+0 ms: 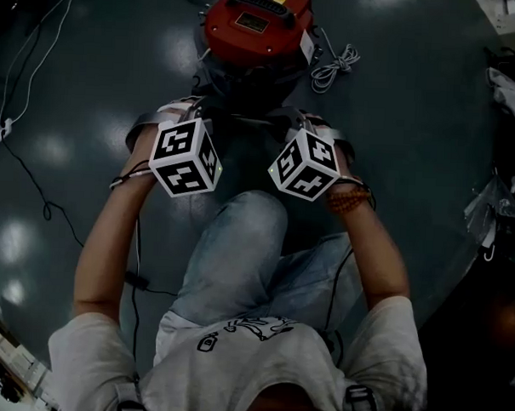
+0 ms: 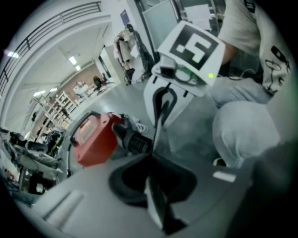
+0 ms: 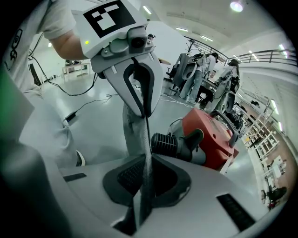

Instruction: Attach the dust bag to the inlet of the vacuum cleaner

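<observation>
The red vacuum cleaner (image 1: 257,21) stands on the dark floor ahead of me. Its black ribbed inlet (image 2: 135,142) (image 3: 165,142) points toward the grippers. My left gripper (image 2: 152,157) and right gripper (image 3: 148,160) are held side by side just short of the inlet. Each is shut on an edge of the grey dust bag (image 3: 135,125), which shows as a thin strip (image 2: 160,114) stretched between them. In the head view the marker cubes (image 1: 185,157) (image 1: 304,164) cover the jaws, and the bag is dark and hard to make out.
A coiled white cable (image 1: 333,67) lies right of the vacuum. A thin black cable (image 1: 37,191) runs over the floor at left. The person's knee (image 1: 248,234) is just behind the grippers. Clutter (image 1: 510,84) lines the right edge, and people (image 3: 195,76) stand far off.
</observation>
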A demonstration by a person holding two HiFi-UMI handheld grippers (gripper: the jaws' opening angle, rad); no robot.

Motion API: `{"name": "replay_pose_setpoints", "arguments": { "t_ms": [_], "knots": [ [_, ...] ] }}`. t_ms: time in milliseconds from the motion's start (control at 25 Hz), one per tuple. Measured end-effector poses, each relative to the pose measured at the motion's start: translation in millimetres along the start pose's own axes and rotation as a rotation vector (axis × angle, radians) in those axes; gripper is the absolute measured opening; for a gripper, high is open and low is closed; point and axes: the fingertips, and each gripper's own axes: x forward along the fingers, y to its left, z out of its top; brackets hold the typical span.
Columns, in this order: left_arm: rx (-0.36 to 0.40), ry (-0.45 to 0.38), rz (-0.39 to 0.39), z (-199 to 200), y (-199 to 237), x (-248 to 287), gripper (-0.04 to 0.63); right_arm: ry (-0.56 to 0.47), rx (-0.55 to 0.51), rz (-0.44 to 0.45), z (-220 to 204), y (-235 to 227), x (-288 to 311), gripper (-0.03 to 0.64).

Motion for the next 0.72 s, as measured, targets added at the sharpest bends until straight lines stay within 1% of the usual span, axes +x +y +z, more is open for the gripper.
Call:
{"name": "replay_pose_setpoints", "arguments": {
  "t_ms": [200, 360, 440, 720],
  "knots": [
    [0.033, 0.002, 0.022, -4.9, 20.3, 2.8, 0.037, 0.008, 0.046, -0.013, 6.4, -6.3, 5.1, 0.026],
    [0.099, 0.016, 0.033, -6.0, 28.4, 11.6, 0.041, 0.018, 0.099, -0.023, 1.7, -5.2, 14.4, 0.026],
    [0.120, 0.019, 0.042, -6.2, 28.8, 19.3, 0.041, 0.032, 0.112, -0.033, -3.8, -6.9, 18.3, 0.026],
    [0.092, -0.009, 0.037, -11.2, 22.6, 29.6, 0.040, 0.051, 0.101, -0.061, -7.6, -8.5, 17.0, 0.026]
  ]
}}
